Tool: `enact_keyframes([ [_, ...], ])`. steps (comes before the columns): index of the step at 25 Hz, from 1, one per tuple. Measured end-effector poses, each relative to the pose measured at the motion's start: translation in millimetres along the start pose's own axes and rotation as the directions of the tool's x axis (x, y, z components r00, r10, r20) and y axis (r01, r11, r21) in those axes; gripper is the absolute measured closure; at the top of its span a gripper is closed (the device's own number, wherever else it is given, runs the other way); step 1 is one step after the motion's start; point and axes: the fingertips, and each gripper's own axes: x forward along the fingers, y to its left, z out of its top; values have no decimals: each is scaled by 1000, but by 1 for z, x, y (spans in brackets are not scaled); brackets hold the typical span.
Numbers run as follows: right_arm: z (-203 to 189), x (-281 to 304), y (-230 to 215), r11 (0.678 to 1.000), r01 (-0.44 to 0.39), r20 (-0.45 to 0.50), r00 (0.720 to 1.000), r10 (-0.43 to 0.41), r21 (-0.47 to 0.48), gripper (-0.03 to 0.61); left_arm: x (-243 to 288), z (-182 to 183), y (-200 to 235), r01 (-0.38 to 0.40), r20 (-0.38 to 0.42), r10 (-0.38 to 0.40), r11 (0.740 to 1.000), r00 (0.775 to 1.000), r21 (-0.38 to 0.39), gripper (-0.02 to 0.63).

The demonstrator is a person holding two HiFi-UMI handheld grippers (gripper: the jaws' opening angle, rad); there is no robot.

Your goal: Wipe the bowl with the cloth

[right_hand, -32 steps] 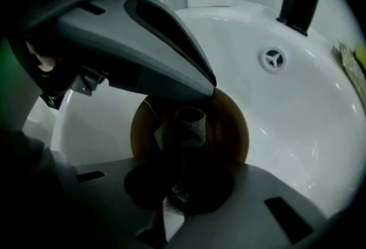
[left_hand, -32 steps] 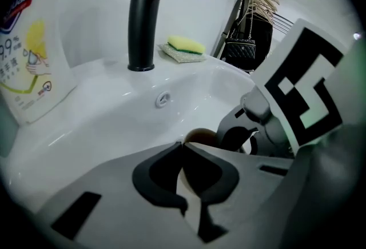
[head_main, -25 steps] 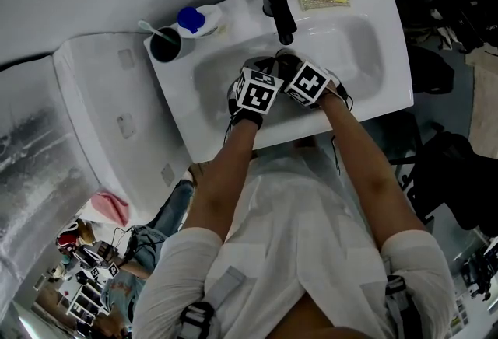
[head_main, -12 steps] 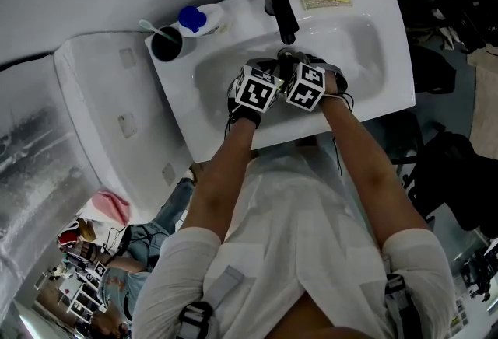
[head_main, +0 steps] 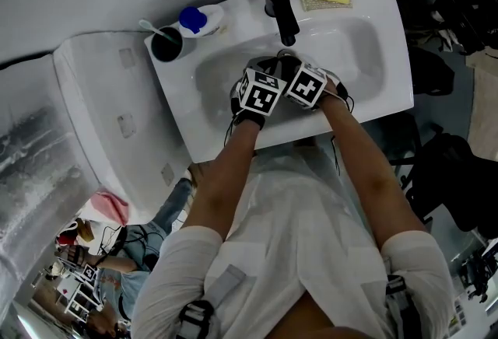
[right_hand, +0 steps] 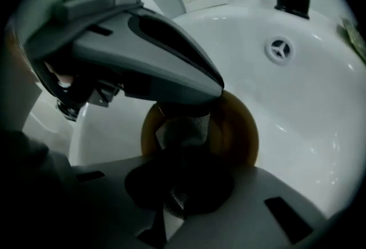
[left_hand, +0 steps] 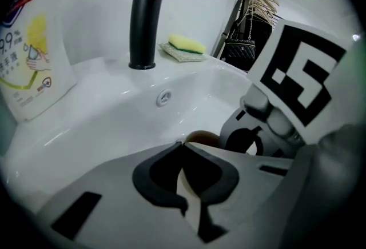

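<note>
Bowl [right_hand: 239, 128], one, pinched in left gripper [left_hand: 182, 145] jaws; one cloth [right_hand: 184, 128] clamped in right gripper [right_hand: 180, 162] jaws.

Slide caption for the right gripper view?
Right gripper holds a grey cloth in the brown bowl over the white sink, left gripper at the bowl's rim.

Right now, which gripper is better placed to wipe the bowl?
Right. The right gripper is shut on the cloth, which sits inside the bowl. The left gripper is shut on the bowl's rim, steadying it in the sink, so it should probably just hold.
</note>
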Motion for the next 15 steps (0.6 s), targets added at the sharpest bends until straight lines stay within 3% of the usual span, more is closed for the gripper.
enact_keyframes([
  [3,8,-14,15,988,-134,114,986,125,76,537,0,-7,6,-5,-10,5,999,1000,-39,597],
  [6,6,-34,15,984,-155,171,975,139,85,537,-1,-10,15,-7,11,8,993,1000,-114,597],
  [11,-3,-78,-1,989,-46,283,959,4,140,537,0,-6,25,3,61,12,972,998,-233,595],
  [15,-5,-118,-28,956,40,422,891,-165,290,537,-4,-4,28,11,80,11,961,997,-276,584],
])
